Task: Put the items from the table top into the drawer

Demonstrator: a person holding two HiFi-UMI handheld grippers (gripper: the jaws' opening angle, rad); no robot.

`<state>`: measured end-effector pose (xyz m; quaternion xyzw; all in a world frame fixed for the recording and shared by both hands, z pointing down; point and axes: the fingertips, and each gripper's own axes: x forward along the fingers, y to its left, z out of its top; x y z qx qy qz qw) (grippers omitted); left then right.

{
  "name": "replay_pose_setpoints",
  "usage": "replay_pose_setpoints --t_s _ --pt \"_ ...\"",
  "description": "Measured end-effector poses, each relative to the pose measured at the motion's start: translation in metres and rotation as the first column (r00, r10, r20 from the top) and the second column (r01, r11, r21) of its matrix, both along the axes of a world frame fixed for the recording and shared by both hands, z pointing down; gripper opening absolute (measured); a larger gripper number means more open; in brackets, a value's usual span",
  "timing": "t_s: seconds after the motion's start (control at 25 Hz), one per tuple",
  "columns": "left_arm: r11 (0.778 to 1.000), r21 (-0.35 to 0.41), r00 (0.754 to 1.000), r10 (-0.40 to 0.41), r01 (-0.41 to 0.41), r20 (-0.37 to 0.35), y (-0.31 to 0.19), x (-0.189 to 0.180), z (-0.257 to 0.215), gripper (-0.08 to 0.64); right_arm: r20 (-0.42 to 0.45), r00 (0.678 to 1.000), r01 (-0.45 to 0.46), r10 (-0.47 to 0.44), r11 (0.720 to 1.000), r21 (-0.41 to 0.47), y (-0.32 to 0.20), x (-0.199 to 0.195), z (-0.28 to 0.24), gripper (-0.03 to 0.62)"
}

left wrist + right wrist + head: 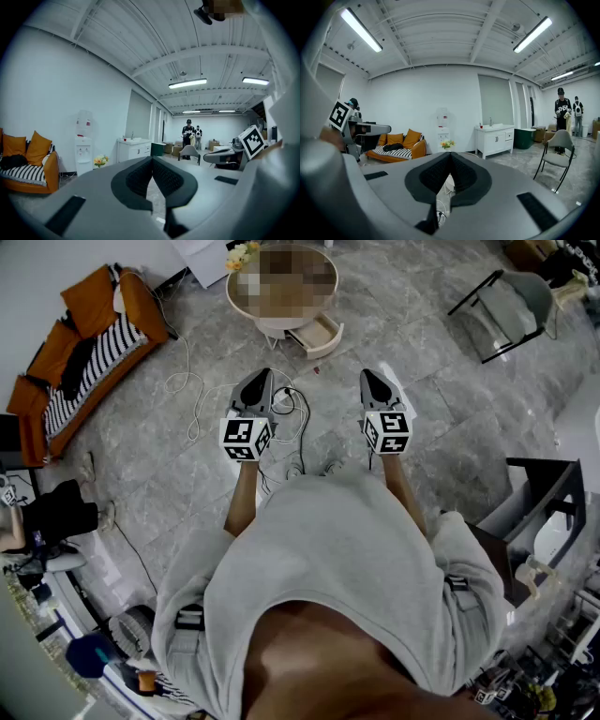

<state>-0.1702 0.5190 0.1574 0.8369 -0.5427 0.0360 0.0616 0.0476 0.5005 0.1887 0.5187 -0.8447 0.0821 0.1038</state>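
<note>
Grey stone floor [422, 362] lay between both grippers and the round table [281, 326], whose drawer [317, 336] stood pulled open; the items on its top could not be made out. Left gripper [264, 374] and right gripper [367, 374]: jaws clenched together, empty, side by side.

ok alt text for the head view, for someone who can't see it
Seen from above, a person in a grey top holds the left gripper and right gripper side by side, both shut and empty, aimed at a round table with an open drawer. An orange sofa stands left.
</note>
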Motion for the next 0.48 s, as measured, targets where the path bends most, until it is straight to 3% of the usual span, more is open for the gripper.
replay_pose_setpoints --t_s 0.48 --pt "1.0 -0.002 1.0 0.0 0.0 0.003 0.005 0.016 -0.001 0.015 0.0 1.0 0.02 -0.02 1.0 0.003 0.005 0.01 -0.001 0.023"
